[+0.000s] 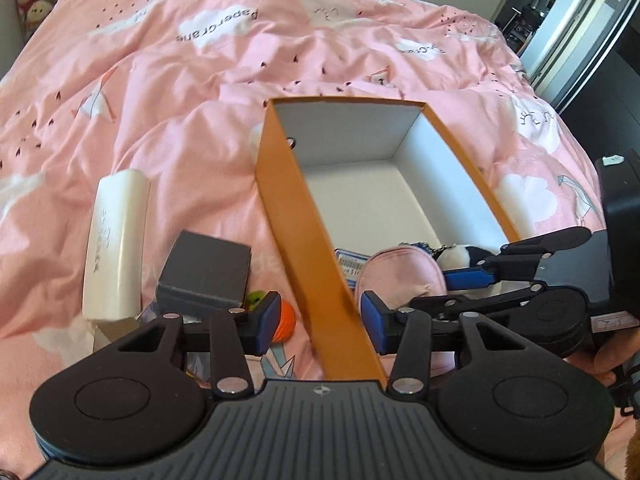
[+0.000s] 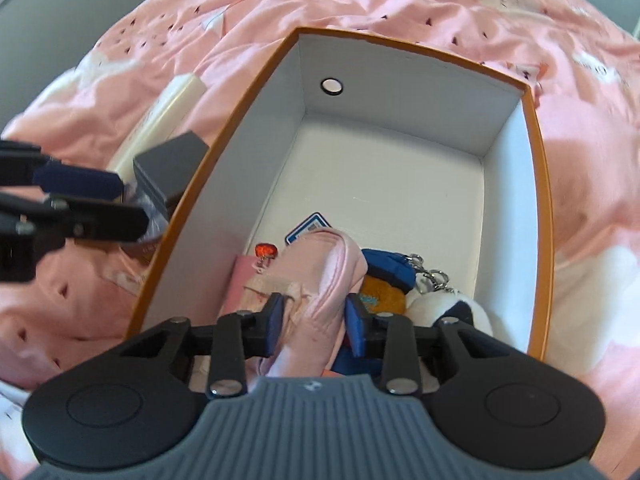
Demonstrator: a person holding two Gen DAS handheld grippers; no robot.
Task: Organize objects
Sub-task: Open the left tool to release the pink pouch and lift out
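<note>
Straddling the pink pouch (image 2: 316,280), the right tongs (image 2: 314,314) stand at a narrow gap inside the orange box (image 2: 540,184). Its pads (image 2: 276,320) lie at the pouch's two sides, but I cannot tell if they press it or only stand beside it. My judgement is that the pouch is being set down in the near end of the box. To do this step well, the pads should open fully before the tongs rise, so the soft cloth does not come up with them.

The left tongs (image 1: 320,320) are about half open and hold nothing. They hang over the left wall of the box, one pad on each side of the wall.

Beside the pouch, also in the near end, lie a blue item (image 2: 386,266), a plush keychain with a metal ring (image 2: 448,300), a card (image 2: 310,226) and a small red charm (image 2: 266,250). The far half of the box is bare, so there is room for more.

Left of the box, on the bed (image 1: 180,92), wait a grey box (image 1: 208,272), a cream case (image 1: 116,248) and a small orange and green thing (image 1: 280,312). The grey box is nearest to the wall. The wall is high, so things must be lifted over its edge.
</note>
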